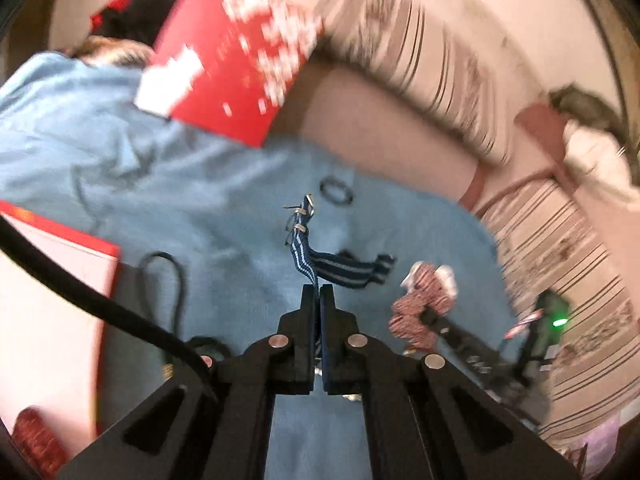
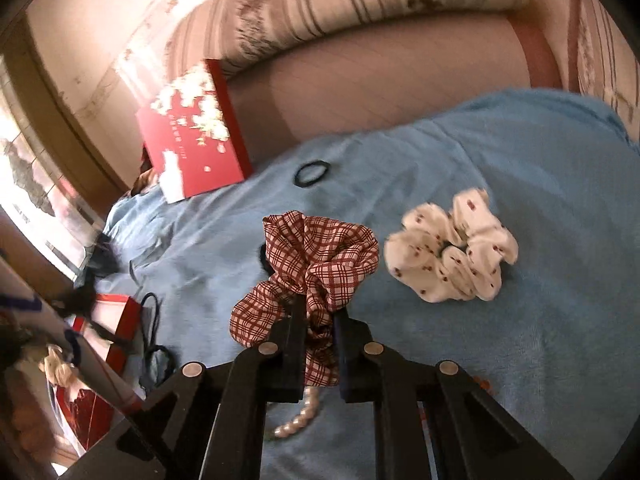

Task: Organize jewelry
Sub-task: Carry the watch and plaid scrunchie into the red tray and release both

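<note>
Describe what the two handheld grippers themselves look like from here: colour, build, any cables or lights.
Both are matte black plastic. The left gripper and right gripper each have two flat slab fingers on angled linkage arms with round silver pins and triangular cutouts. A thick black cable crosses the left view. A green light glows on the right unit.

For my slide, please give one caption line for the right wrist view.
Right gripper shut on a red plaid fabric scrunchie, beside a white dotted scrunchie on the blue blanket.
</note>
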The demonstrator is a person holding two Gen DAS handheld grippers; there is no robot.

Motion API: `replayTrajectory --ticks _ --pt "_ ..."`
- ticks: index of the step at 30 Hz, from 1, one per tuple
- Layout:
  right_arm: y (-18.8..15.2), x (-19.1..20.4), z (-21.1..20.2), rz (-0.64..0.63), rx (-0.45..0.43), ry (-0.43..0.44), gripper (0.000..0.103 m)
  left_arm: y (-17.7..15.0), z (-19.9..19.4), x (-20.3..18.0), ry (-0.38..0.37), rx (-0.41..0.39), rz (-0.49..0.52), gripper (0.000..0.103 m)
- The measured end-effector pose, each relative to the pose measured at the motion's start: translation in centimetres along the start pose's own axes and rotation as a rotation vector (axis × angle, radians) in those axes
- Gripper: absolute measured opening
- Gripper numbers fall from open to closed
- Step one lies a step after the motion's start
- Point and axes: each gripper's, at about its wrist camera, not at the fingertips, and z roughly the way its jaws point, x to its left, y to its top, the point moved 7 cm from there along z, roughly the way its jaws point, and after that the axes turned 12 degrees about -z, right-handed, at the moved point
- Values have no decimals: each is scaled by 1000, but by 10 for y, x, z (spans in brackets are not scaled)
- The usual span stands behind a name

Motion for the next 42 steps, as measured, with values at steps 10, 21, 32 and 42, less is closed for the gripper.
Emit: replayTrajectory --ticks 10,21,32,42 --pt "-9 56 -36 -105 -42 19 12 38 -147 55 46 -314 -91 1" --pt "-9 180 -35 -264 -4 136 12 70 -194 171 369 -520 -164 1" --pt "6 290 45 -347 112 204 12 67 -151 249 493 -400 -280 1" --pt "-13 322 117 -391 247 174 12 18 -104 259 337 -100 -414 1"
